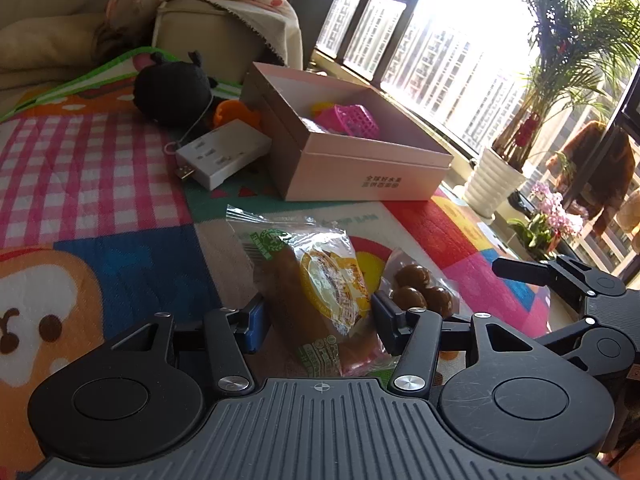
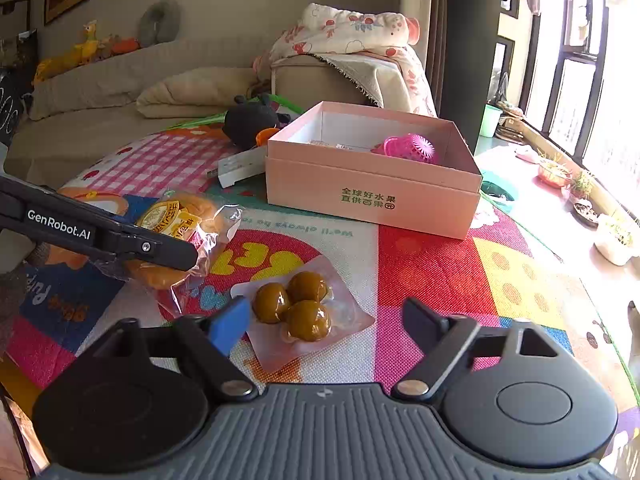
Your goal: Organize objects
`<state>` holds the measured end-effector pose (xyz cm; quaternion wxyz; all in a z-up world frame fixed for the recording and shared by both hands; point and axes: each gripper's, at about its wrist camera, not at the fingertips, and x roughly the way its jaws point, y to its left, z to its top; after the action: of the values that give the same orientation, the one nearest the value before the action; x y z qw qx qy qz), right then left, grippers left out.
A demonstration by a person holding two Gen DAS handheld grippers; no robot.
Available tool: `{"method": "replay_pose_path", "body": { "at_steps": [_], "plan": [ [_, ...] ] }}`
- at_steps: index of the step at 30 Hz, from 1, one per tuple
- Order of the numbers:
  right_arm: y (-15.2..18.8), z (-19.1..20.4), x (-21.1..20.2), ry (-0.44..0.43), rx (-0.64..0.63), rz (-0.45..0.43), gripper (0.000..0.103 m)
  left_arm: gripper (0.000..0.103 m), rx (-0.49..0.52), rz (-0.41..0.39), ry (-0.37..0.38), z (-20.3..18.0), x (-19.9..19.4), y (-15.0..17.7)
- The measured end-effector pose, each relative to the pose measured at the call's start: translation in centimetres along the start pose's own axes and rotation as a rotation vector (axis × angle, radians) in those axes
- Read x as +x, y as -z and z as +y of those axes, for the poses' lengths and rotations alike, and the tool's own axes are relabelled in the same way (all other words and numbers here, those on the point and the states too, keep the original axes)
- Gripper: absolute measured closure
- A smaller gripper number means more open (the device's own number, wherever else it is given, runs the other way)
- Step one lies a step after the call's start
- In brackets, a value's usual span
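My left gripper (image 1: 320,318) is shut on a clear packet of yellow-labelled bread (image 1: 320,280), pads pressing both its sides. In the right wrist view one of its fingers (image 2: 160,248) crosses that bread packet (image 2: 180,220). A vacuum pack of three brown balls (image 2: 300,308) lies flat on the colourful play mat (image 2: 440,272). My right gripper (image 2: 328,322) stands wide open with a finger on either side of the pack's near end, touching nothing. The same pack (image 1: 420,292) shows just right of the bread. Behind both sits an open pink box (image 2: 372,200).
The pink box (image 1: 352,180) holds a pink plastic basket (image 2: 412,148). Left of it lie a white power strip (image 1: 224,152) and a black plush toy (image 1: 172,92). A beige sofa (image 2: 120,80) stands behind; a white plant pot (image 1: 492,180) and windows stand at the right.
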<state>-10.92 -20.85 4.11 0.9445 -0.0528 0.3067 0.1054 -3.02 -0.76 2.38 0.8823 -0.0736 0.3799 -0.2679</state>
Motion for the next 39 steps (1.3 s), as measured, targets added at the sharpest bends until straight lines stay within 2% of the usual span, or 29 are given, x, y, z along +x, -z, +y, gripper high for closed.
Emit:
{"method": "replay_pose_path", "body": {
  "at_steps": [2,5,6,7,10,15,17,20,23,25,27,30,32,34,37,39],
  "plan": [
    [0.3,0.1,0.1,-0.029,-0.012,0.008,0.001,0.045,-0.009,0.001,0.001,0.2,0.0,0.1],
    [0.8,0.5,2.1,-0.098,0.013,0.076,0.0,0.045,-0.022,0.005,0.003,0.5,0.2,0.3],
    [0.9,0.9,3.0,-0.085,0.018,0.096,0.0,0.045,-0.023,0.006,0.002,0.6,0.3,0.3],
    [0.9,1.4,3.3,-0.058,0.002,0.066,0.0,0.045,-0.024,0.005,0.002,0.6,0.2,0.3],
    [-0.1,1.6,4.3,-0.064,0.026,0.092,0.002,0.045,-0.034,-0.006,0.0,1.0,-0.1,0.4],
    [-0.7,2.5,3.9,-0.022,-0.004,0.067,0.032,0.045,-0.068,-0.02,-0.002,2.0,-0.5,0.4],
    [-0.9,2.6,3.6,-0.02,-0.017,0.063,0.032,0.045,-0.072,-0.019,0.0,2.1,-0.5,0.4],
    [-1.0,2.6,3.9,-0.011,-0.012,0.086,0.025,0.045,-0.08,-0.025,0.007,2.2,-0.7,0.6],
    [-1.2,1.8,4.8,-0.002,0.068,0.116,0.012,0.045,-0.086,-0.028,0.012,2.3,-0.8,0.7],
    [-1.4,1.4,5.3,-0.001,0.154,0.125,0.0,0.045,-0.088,-0.033,0.016,2.5,-1.0,0.7],
    [-1.5,1.9,5.7,0.013,0.211,0.117,0.0,0.045,-0.089,-0.042,0.017,2.7,-1.2,0.7],
    [-1.7,4.1,6.7,0.109,0.177,0.122,0.0,0.045,-0.089,-0.06,0.01,3.2,-1.7,0.8],
    [-1.7,5.2,6.9,0.145,0.146,0.105,0.005,0.045,-0.098,-0.068,0.003,3.7,-2.0,0.9],
    [-2.0,5.1,6.7,0.124,0.144,0.104,0.012,0.045,-0.115,-0.074,0.008,4.3,-2.3,1.0],
    [-2.2,5.1,6.0,0.121,0.11,0.088,0.029,0.045,-0.129,-0.082,0.011,4.8,-2.5,1.2],
    [-2.3,5.2,5.6,0.119,0.083,0.082,0.034,0.045,-0.136,-0.081,0.017,5.0,-2.4,1.2]
  ]
}}
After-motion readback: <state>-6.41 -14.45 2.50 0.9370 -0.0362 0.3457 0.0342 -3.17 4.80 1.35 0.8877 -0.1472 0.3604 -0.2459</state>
